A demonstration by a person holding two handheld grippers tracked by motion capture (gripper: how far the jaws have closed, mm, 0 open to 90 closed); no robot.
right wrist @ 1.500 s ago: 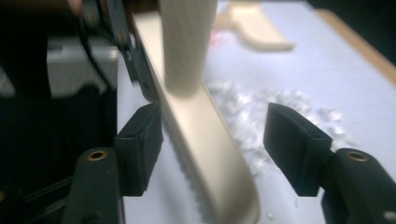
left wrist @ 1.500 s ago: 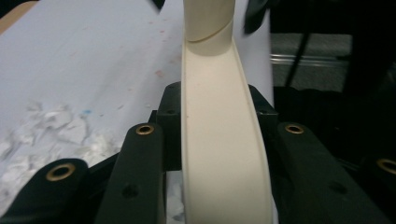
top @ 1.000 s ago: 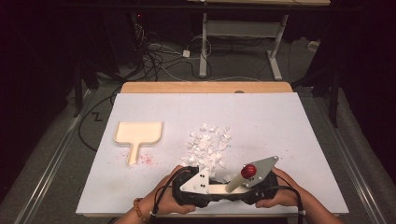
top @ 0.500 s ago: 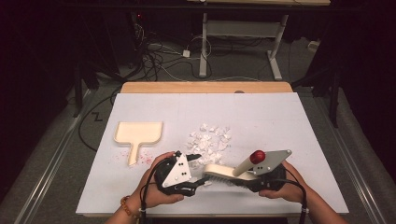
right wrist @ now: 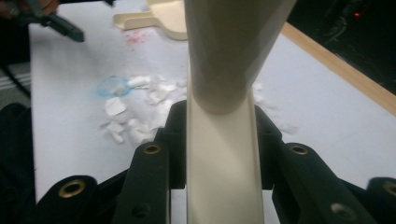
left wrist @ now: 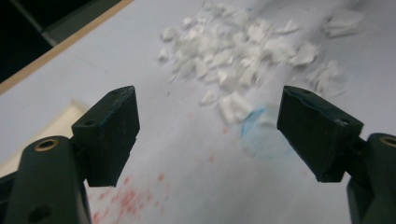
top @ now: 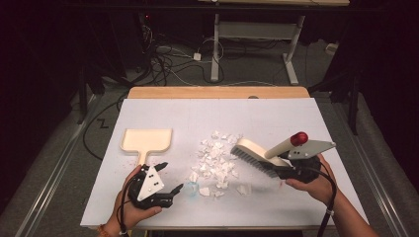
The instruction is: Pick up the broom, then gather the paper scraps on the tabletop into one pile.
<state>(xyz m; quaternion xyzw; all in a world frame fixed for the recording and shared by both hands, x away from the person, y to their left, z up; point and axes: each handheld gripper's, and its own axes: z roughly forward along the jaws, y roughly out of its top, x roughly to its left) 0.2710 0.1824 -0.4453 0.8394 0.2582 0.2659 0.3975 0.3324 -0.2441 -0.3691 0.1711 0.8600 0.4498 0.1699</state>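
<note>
We see one cream brush (top: 257, 155) clamped by its handle in the right gripper (top: 291, 168), jaws pinched tight on both sides of the handle (right wrist: 223, 154); bristles point down and left, hanging just above the right edge of the paper scrap pile (top: 215, 163). The right hand (top: 316, 180) grips from below at the table's right side, forearm coming in from the bottom edge, gripper tilted so the red-tipped handle end (top: 298, 138) sticks up. The left gripper (top: 165, 180) sits low near the front left, held in the left hand (top: 129, 207), jaws spread wide with nothing between them; they've just been opening. It points toward the scraps (left wrist: 243, 56), with a blue smudge (left wrist: 261, 133) just ahead. One cream dustpan (top: 146, 142) lies flat just beyond the left gripper, handle toward us. One white board (top: 276, 113) covers the table; scraps too many to count.
</note>
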